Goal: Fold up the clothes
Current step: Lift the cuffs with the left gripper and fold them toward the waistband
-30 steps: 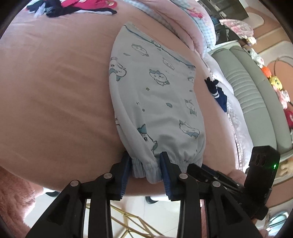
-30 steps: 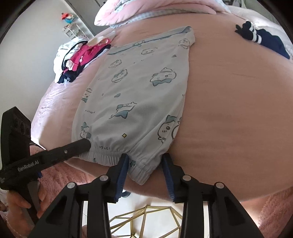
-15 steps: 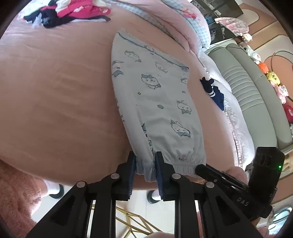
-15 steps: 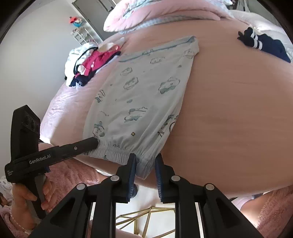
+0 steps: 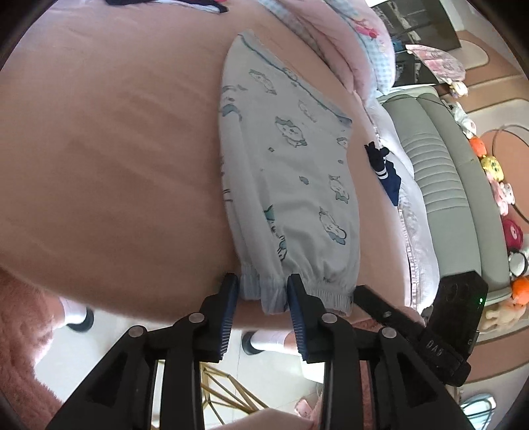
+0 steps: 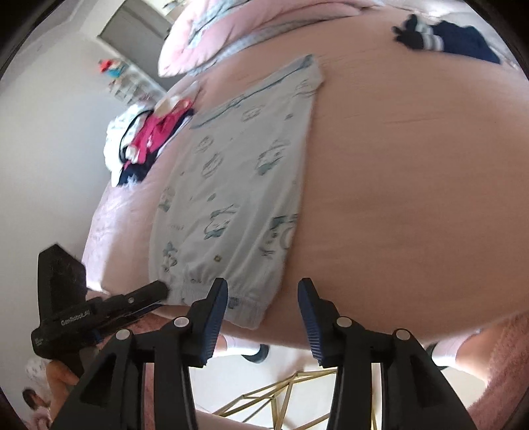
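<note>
Light blue pyjama trousers point(image 5: 291, 185) with a cartoon print lie flat on the pink bed, elastic waistband at the near edge; they also show in the right wrist view point(image 6: 238, 205). My left gripper point(image 5: 263, 291) is open, its jaws on either side of the waistband's left corner. My right gripper point(image 6: 263, 297) is open, with the waistband's right corner lying loose between the jaws. Each gripper shows in the other's view: the right one point(image 5: 413, 330) and the left one point(image 6: 99, 311).
The pink bed point(image 5: 115, 158) fills both views. A navy garment with striped cuffs point(image 5: 385, 172) lies to the right, also in the right wrist view point(image 6: 446, 39). A pile of clothes point(image 6: 145, 142) sits at the far left. Pillows point(image 6: 251, 29) lie behind. A grey sofa point(image 5: 456, 185) holds plush toys.
Both grippers were shut on the waistband corners half a second ago and have now opened, letting the trousers go. The waistband rests at the bed's near edge.
</note>
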The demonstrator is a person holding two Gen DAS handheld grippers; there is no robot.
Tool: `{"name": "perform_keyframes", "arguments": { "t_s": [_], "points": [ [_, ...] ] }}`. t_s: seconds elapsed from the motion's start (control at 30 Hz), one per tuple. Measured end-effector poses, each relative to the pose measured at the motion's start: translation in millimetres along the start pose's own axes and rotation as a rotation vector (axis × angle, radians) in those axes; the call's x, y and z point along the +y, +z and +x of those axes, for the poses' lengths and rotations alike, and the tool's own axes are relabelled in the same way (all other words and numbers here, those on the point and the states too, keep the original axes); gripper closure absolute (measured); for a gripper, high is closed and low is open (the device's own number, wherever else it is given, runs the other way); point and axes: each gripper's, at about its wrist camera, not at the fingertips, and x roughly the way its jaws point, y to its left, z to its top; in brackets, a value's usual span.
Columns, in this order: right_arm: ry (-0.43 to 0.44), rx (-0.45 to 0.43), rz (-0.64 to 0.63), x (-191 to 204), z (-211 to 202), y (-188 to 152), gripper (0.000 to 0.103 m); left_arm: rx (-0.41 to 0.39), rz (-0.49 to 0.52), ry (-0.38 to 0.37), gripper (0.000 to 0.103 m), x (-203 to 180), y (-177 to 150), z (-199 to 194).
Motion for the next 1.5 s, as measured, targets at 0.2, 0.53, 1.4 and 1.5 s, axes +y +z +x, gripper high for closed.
{"name": "perform_keyframes", "arguments": {
  "t_s": [0.2,0.53,1.4,1.5],
  "points": [
    [-0.025,0.017,-0.083,15,15,4,0.081,-0.024,0.054,0.010,0.085,-7,3,0],
    [-0.024,-0.101,-0.182,33,-31,-11,0.088,-0.072,0.058,-0.045,0.087,-19,-9,-34],
    [-0.096,-0.135,-0.229,49,-11,108,0.088,0.007,0.088,-0.047,0.087,-20,101,-5],
    [-0.088,-0.102,-0.237,49,-8,112,0.088,0.010,0.087,-0.083,0.087,-17,103,2]
  ]
}}
